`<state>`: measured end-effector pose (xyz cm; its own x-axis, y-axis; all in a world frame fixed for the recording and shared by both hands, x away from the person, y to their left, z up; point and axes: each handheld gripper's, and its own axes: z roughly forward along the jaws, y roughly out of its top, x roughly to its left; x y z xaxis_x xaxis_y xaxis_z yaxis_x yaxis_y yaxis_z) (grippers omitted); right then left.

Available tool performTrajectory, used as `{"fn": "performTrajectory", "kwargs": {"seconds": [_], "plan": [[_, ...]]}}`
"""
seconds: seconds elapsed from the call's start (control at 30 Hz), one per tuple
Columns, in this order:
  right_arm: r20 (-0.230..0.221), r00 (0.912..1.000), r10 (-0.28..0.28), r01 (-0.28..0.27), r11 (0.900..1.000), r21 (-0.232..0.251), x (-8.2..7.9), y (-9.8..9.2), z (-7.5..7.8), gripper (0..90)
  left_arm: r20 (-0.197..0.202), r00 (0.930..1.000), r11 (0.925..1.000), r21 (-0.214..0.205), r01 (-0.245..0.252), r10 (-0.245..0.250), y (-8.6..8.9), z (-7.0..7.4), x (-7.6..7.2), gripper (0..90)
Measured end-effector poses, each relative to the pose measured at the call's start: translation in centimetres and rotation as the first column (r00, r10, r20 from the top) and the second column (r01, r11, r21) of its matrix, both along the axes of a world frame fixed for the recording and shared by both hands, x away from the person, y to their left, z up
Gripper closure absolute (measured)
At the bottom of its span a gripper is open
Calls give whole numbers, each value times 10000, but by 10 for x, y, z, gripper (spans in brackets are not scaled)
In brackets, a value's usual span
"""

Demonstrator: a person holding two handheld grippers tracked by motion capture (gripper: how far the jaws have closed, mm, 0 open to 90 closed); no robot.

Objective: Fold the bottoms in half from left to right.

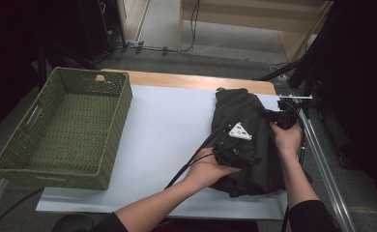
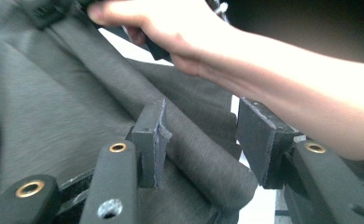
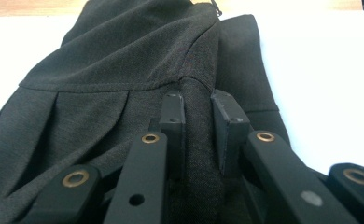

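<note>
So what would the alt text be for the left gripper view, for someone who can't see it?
Two black fingers stand apart around a rolled fold of dark grey cloth, not pressing it. Beyond them, a person's hand and forearm reach across the cloth, holding the other gripper.

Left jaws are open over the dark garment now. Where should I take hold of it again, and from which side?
Grip the raised fold of the dark garment that lies between the left gripper's open jaws, coming straight down over it. That ridge stands up from the flat cloth, so the pads can close on both sides. The right gripper already pinches a fold near the far edge.
</note>
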<state>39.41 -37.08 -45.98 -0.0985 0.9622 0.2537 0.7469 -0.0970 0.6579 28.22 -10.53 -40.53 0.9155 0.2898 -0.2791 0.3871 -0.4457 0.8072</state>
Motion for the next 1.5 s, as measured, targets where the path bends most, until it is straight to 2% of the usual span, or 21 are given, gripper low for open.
{"fn": "performTrajectory", "kwargs": {"seconds": [0.1, 0.13, 0.2, 0.27, 0.33, 0.5, 0.6, 0.67, 0.7, 0.73, 0.83, 0.97, 1.17, 1.2, 1.33, 1.4, 1.5], "plan": [[-41, 10000, -68, 68, 10000, 42, -1, -3, -1, 744, 13, 9999, 9999, -51, -107, 107, 6, 4, 3, 520], [-43, 10000, -30, 30, 9999, -97, -2, -5, 1, 743, -46, 9998, 9998, -44, -177, 177, 14, 7, 6, 512], [-2, 10000, -63, 63, 9998, -188, -3, -9, 2, 744, -30, 9997, 9997, -53, -239, 238, 20, 9, 8, 511], [-20, 9999, -108, 108, 9996, -243, -4, -14, 4, 743, 191, 9988, 9990, 32, -441, 441, 32, 12, 12, 511], [37, 10000, -92, 93, 9995, -308, -5, -18, 6, 743, 233, 9982, 9985, 30, -546, 545, 36, 13, 14, 502], [87, 9993, -362, 366, 9982, -484, -7, -31, 9, 743, 436, 9951, 9960, 64, -886, 882, 61, 14, 22, 481], [-28, 9992, -403, 402, 9984, -396, -6, -35, 3, 739, 524, 9938, 9950, 120, -990, 983, 68, 10, 24, 463], [-25, 9994, -336, 335, 9986, -407, -5, -33, -3, 728, 694, 9915, 9929, 371, -1130, 1102, 77, 0, 25, 460], [-24, 9994, -341, 340, 9986, -406, -4, -32, -6, 717, 694, 9915, 9929, 371, -1130, 1102, 77, 0, 25, 460], [-42, 9995, -300, 298, 9988, -387, -4, -31, -10, 694, 542, 9908, 9910, 424, -1267, 1243, 81, -7, 26, 459], [-124, 9996, -244, 239, 9988, -434, -3, -28, -14, 529, 448, 9902, 9892, 578, -1345, 1320, 87, -17, 27, 445], [44, 9997, -230, 232, 9976, -657, -7, -28, -9, 400, 408, 9880, 9857, 731, -1519, 1493, 92, -25, 28, 445], [358, 9993, -85, 106, 9982, -588, -25, -27, 1, 416, 686, 9838, 9820, 808, -1708, 1655, 97, -32, 29, 429], [411, 9991, -62, 86, 9982, -596, -29, -27, 1, 429, 572, 9828, 9792, 928, -1802, 1755, 100, -35, 30, 428], [366, 9993, 80, -57, 9982, -605, -40, -27, -2, 464, 600, 9814, 9763, 1079, -1878, 1822, 102, -41, 31, 428], [448, 9989, 158, -135, 9985, -524, -46, -27, -4, 478, 639, 9808, 9726, 1326, -1911, 1841, 103, -47, 32, 427], [406, 9987, 319, -294, 9978, -599, -53, -26, -7, 480, 629, 9817, 9716, 1447, -1870, 1796, 103, -52, 33, 400]]}}
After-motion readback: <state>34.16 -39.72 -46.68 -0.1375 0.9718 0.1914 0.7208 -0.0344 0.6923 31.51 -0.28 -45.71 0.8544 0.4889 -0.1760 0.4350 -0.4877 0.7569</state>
